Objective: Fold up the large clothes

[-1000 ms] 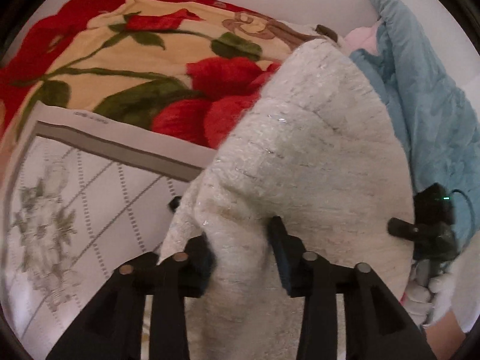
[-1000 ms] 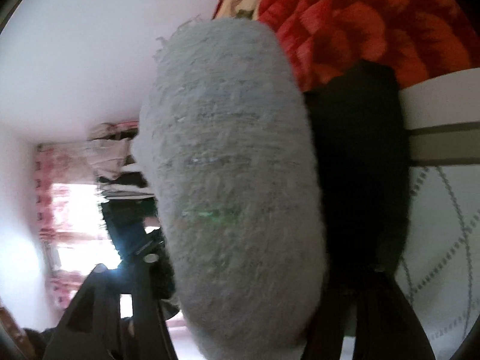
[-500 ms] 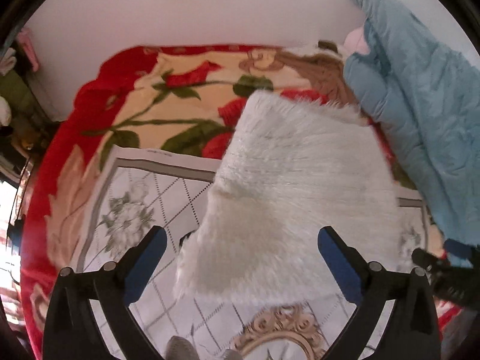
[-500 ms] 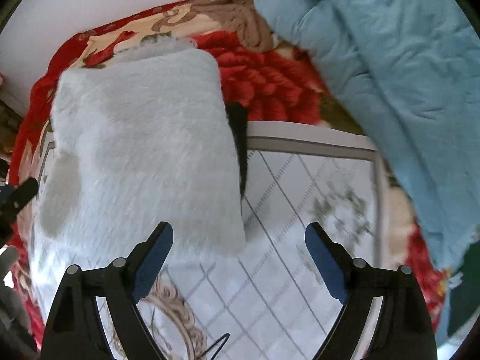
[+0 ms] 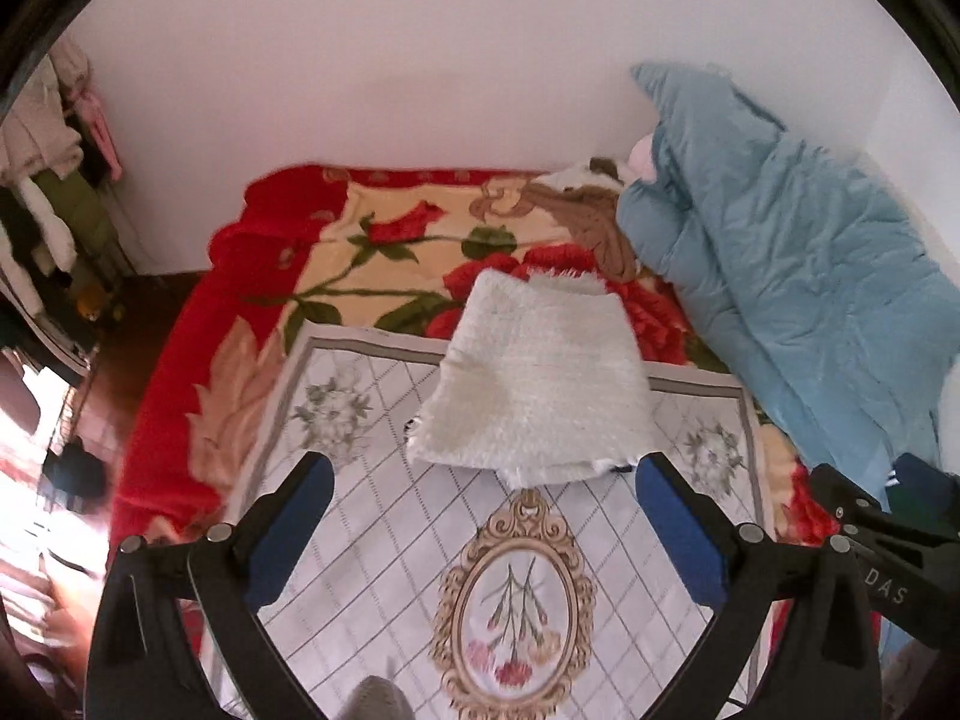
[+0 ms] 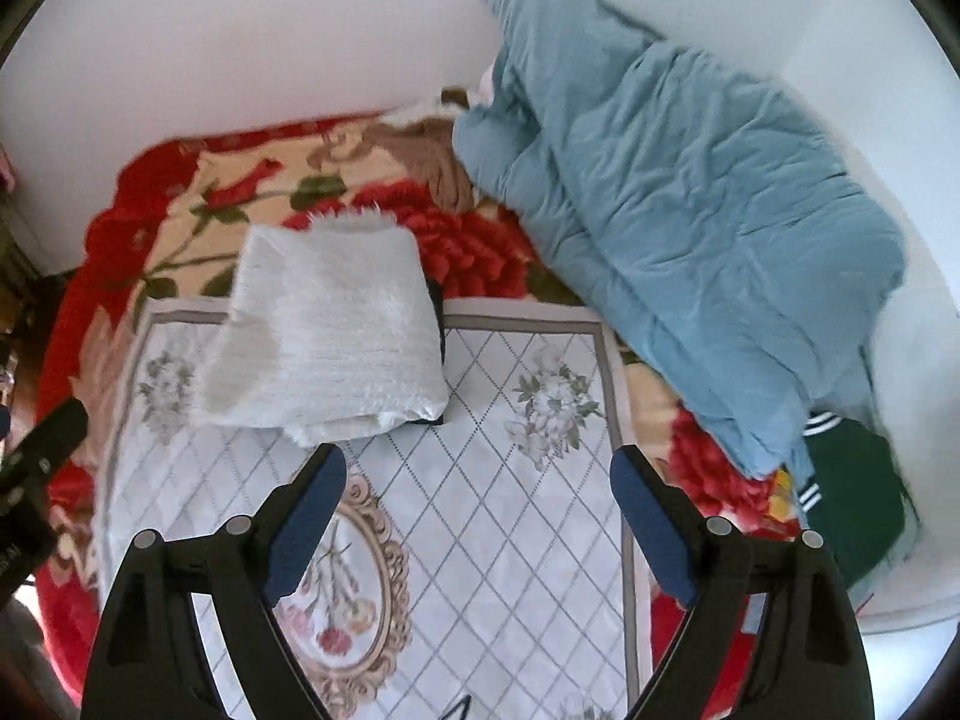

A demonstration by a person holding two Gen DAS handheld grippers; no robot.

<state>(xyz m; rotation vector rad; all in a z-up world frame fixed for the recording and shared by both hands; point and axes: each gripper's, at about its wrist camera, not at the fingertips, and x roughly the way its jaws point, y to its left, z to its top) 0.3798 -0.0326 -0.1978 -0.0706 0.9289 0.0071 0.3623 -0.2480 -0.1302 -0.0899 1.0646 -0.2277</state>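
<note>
A fluffy white garment (image 5: pixel 537 375) lies folded into a rectangle on the far part of a white quilted mat (image 5: pixel 420 540) on the bed; a dark lining peeks out at its right edge (image 6: pixel 437 324). My left gripper (image 5: pixel 483 468) hangs open high above the mat, nothing between its blue pads. In the right wrist view the folded white garment (image 6: pixel 330 336) sits ahead and to the left, and my right gripper (image 6: pixel 480 462) stands open and empty above the mat (image 6: pixel 510 540).
A red and cream floral blanket (image 5: pixel 372 252) covers the bed. A crumpled blue quilt (image 6: pixel 690 228) is heaped along the right by the white wall. A green garment with white stripes (image 6: pixel 852 492) lies at the right. Hanging clothes (image 5: pixel 42 180) stand at the far left.
Both grippers let go of the white garment, opened wide and rose away from it. The garment now lies flat and folded on the mat, seen from much higher.
</note>
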